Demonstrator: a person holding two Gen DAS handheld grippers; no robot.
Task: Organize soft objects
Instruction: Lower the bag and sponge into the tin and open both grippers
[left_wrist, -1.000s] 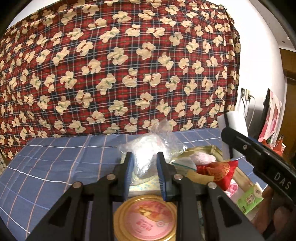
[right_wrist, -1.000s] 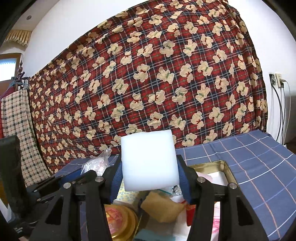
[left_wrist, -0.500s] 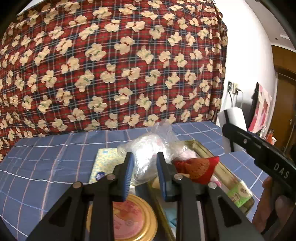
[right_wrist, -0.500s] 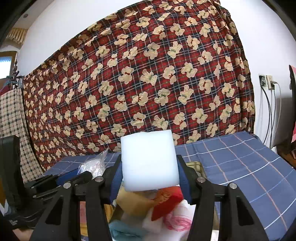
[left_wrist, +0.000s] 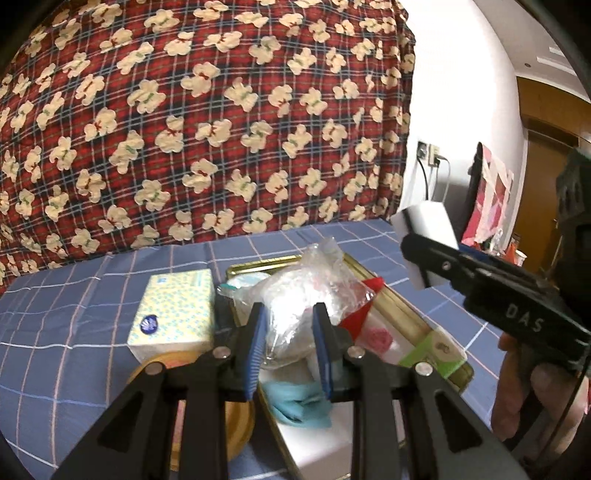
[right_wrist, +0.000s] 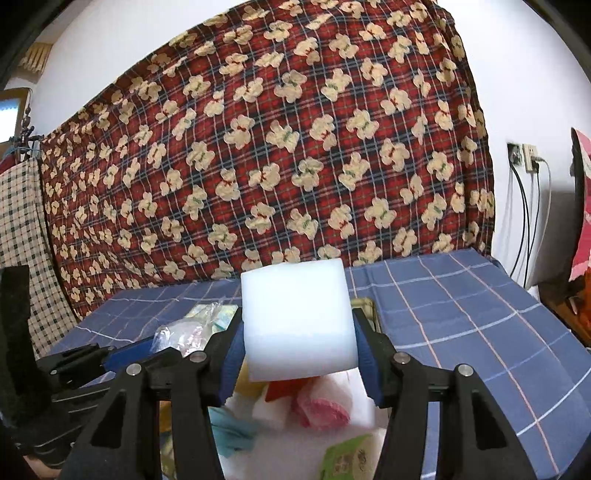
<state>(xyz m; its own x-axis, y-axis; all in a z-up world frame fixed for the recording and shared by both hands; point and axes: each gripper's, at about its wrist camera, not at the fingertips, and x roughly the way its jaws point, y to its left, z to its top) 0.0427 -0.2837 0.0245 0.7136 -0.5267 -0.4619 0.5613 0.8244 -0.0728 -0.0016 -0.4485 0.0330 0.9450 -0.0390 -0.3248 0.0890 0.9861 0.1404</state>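
My left gripper (left_wrist: 290, 341) is shut on a clear plastic bag (left_wrist: 295, 295) of white stuff and holds it over a gold tin tray (left_wrist: 391, 295). The tray holds a red pouch (left_wrist: 356, 314), a pink soft thing (left_wrist: 376, 338), a teal cloth (left_wrist: 299, 404) and a green packet (left_wrist: 436, 349). My right gripper (right_wrist: 299, 354) is shut on a white foam block (right_wrist: 297, 319) above the same tray; the block also shows in the left wrist view (left_wrist: 424, 230). The left gripper with its bag (right_wrist: 184, 332) shows at lower left of the right wrist view.
A yellow tissue pack (left_wrist: 173, 314) lies left of the tray, partly over a round gold lid (left_wrist: 236, 417). All rest on a blue checked cloth (right_wrist: 461, 314). A red bear-print cloth (left_wrist: 203, 129) hangs behind. Wall sockets with cables (right_wrist: 524, 162) are at right.
Both grippers have moved to the right, over the tray, each still holding its object. The tissue pack and lid have shifted left in the left wrist view.
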